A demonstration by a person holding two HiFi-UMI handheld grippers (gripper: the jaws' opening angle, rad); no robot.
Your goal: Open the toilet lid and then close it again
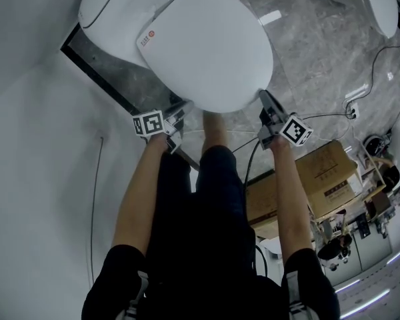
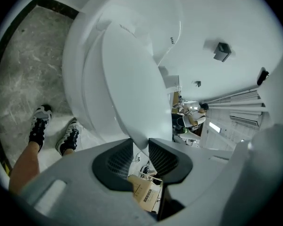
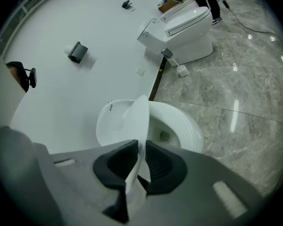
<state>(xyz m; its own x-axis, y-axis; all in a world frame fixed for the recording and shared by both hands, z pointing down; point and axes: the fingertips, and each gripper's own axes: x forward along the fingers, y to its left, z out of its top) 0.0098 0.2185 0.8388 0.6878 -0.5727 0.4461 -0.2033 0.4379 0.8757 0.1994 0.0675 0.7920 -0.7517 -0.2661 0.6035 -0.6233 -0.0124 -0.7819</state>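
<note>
The white toilet lid [image 1: 207, 45] stands partly raised over the toilet bowl [image 3: 177, 126], its front rim towards me. My left gripper [image 1: 180, 115] holds the rim's left side. In the left gripper view the lid [image 2: 127, 79] runs down between the black pads, which close on its edge at my left gripper [image 2: 140, 147]. My right gripper [image 1: 263, 102] grips the rim's right side. In the right gripper view the thin lid [image 3: 137, 119] is pinched edge-on at my right gripper [image 3: 141, 157], with the open bowl beyond it.
A white wall rises at the left behind the toilet, with a dark floor border [image 1: 100, 79] along it. A cardboard box [image 1: 327, 169] and cables [image 1: 373, 72] lie on the grey marble floor at the right. A second toilet [image 3: 184, 27] stands farther along the wall. My shoes [image 2: 40, 126] are beside the bowl.
</note>
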